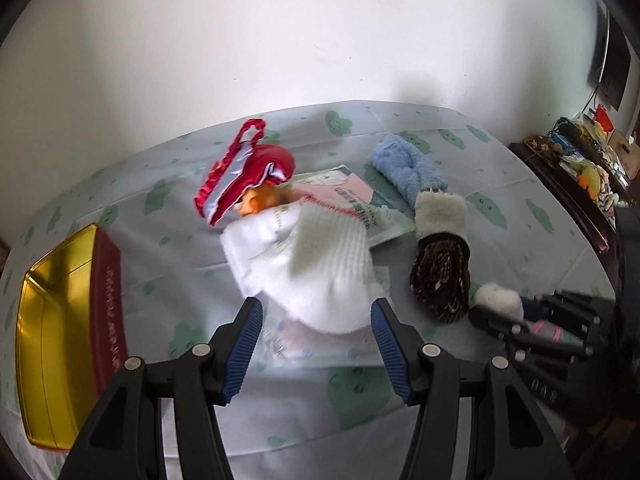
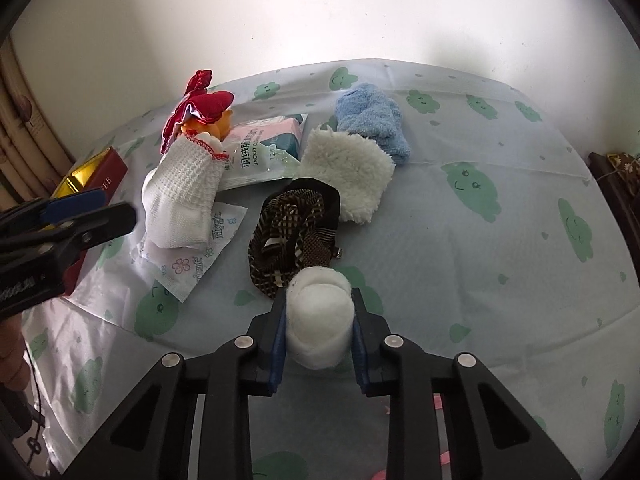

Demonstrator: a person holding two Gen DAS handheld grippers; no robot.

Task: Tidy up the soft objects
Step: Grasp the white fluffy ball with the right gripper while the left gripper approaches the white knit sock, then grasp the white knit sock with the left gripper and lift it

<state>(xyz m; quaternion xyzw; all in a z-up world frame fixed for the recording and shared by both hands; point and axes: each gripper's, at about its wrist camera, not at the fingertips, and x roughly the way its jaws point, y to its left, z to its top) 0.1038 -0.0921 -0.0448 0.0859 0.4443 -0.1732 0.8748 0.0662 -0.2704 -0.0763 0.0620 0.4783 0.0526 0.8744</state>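
Soft objects mostly unsorted beside gold tin, tin empty. My right gripper clamps white cotton roll; left gripper wide over white sock.

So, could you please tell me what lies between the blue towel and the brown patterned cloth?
A cream fleece piece lies between the blue towel and the brown cloth, touching both; the right wrist view shows it best.
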